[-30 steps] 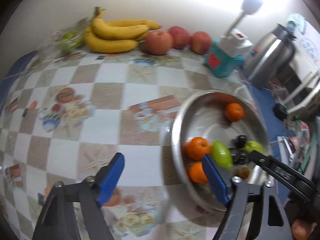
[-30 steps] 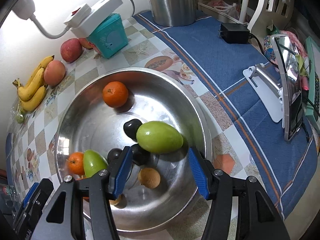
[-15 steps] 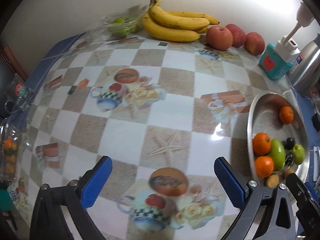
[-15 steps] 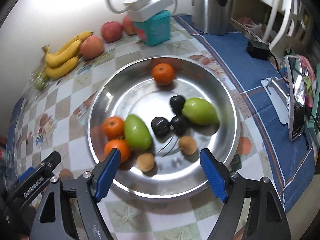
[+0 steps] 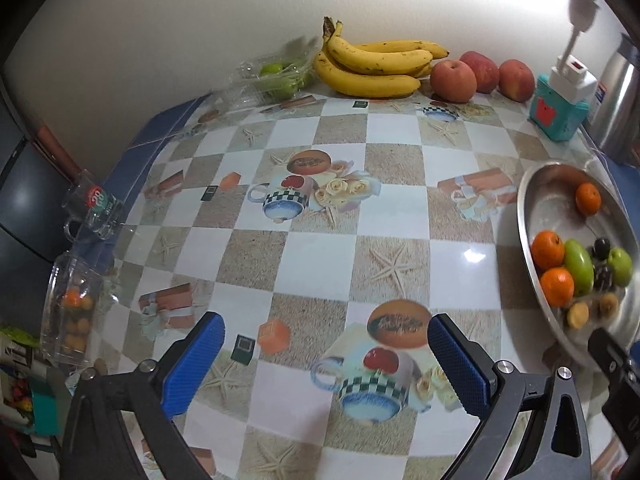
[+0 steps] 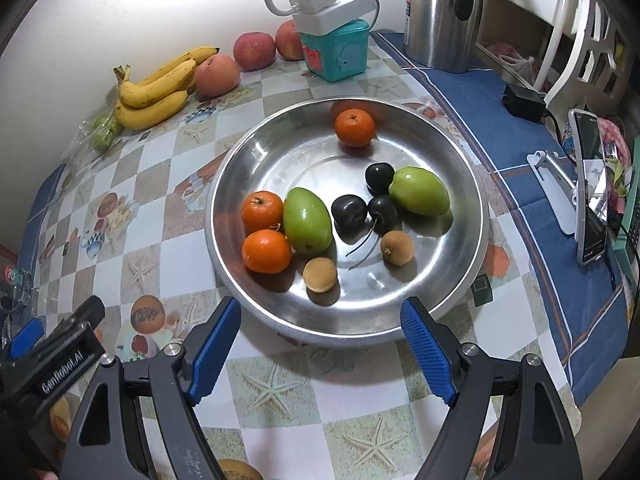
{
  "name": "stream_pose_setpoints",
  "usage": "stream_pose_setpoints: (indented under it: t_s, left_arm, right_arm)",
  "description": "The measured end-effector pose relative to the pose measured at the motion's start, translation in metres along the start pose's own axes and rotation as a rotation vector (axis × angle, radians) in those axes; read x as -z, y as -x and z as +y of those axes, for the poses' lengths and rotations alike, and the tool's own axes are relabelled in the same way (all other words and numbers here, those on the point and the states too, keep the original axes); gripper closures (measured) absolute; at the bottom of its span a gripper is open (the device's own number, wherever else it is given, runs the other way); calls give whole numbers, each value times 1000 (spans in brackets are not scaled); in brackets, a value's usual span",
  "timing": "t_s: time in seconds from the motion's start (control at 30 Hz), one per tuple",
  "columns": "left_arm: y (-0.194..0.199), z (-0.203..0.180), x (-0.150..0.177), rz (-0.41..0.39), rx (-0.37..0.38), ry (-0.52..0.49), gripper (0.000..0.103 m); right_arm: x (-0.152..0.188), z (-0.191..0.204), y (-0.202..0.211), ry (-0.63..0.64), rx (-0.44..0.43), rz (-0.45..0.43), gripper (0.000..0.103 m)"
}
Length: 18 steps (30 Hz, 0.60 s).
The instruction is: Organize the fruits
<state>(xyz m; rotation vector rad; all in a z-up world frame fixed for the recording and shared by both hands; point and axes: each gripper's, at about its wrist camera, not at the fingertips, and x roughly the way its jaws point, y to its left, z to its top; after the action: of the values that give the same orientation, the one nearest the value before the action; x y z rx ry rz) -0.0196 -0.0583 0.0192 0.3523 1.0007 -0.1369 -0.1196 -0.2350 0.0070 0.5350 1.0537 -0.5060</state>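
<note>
Fruits lie in two places: loose in the steel bowl (image 6: 472, 216) on the surface (image 5: 320, 248), and along the wall, where bananas (image 5: 372, 68) and apples (image 5: 454, 80) sit side by side.

We hold both tools over the surface with nothing in them. The left gripper (image 5: 326, 360) has its jaws released wide over bare tablecloth. The right gripper (image 6: 320, 344) hangs just short of the bowl's near rim, jaws apart and empty.

We judge the round pieces the main risk. The oranges (image 6: 266, 250) and brown longans (image 6: 319, 275) could roll off on the slick steel if nudged. The dark cherries (image 6: 349, 210) touch a green mango (image 6: 307, 220), so we might pinch two at once. Pushing the rim could slide the bowl.

Readable writing: "GenRobot.AI" on the left tool's body in the right wrist view.
</note>
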Motion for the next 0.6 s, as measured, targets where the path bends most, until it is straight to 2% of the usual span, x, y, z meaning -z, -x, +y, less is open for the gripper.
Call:
stream_pose_setpoints:
  t_s: [0.4, 0.6]
  left_arm:
    - [12, 18, 11, -23, -3, 18, 0]
    - [2, 20, 12, 31, -4, 17, 0]
  right_arm:
    - [8, 11, 5, 39, -2, -3, 20]
    - [10, 18, 0, 66, 7, 10, 20]
